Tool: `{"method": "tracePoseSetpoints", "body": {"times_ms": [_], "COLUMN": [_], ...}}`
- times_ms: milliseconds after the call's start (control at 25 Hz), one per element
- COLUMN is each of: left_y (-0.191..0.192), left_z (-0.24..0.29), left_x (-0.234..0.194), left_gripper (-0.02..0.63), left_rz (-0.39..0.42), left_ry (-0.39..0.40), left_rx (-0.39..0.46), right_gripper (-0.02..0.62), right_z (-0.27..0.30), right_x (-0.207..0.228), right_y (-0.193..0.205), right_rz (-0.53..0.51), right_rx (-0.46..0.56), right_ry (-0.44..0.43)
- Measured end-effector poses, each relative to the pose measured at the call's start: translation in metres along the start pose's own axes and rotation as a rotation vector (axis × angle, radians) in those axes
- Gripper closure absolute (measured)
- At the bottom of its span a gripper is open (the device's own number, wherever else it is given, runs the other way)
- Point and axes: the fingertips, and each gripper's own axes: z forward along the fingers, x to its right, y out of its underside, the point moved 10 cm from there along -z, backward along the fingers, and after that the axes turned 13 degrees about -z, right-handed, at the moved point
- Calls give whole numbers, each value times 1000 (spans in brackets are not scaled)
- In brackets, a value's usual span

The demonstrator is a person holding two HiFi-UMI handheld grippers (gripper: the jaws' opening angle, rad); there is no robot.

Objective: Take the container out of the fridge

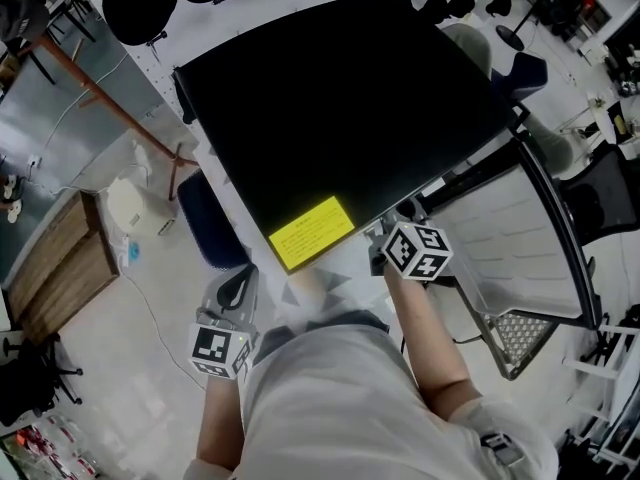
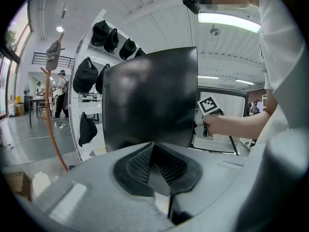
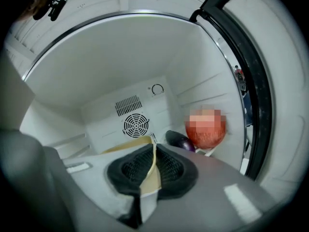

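My right gripper (image 3: 153, 153) is inside the fridge (image 3: 96, 71).
Its jaws pinch what I take for a wall of the container (image 3: 126, 145), dead ahead; left gripper (image 2: 153, 154) hangs outside, clenched empty.

Container (image 3: 127, 144) inside the fridge (image 3: 111, 91), eggplant (image 3: 179, 141) to its right.

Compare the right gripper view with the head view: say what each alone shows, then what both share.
Right gripper view only: the white inside of the fridge, a fan grille, an eggplant, and the beige container, its rim pinched in the right gripper. Head view only: the fridge's black top, its yellow label, and the left gripper outside. Both: the right gripper and the open fridge door.
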Motion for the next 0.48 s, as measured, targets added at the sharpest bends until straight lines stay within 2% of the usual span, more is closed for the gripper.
{"method": "tracePoseSetpoints", "body": {"times_ms": [240, 480], "left_y": [0, -1], "left_z": [3, 10], "left_x": [1, 2], "left_gripper": [597, 598], "left_rz": [12, 34], "left_ry": [45, 122], "left_rx": [-6, -22], "right_gripper": [574, 574], "right_z": [-21, -54], "right_x": [7, 15], "right_y": [-2, 0], "right_rz": [8, 13], "right_rx": [32, 56], "right_ry": [61, 145]}}
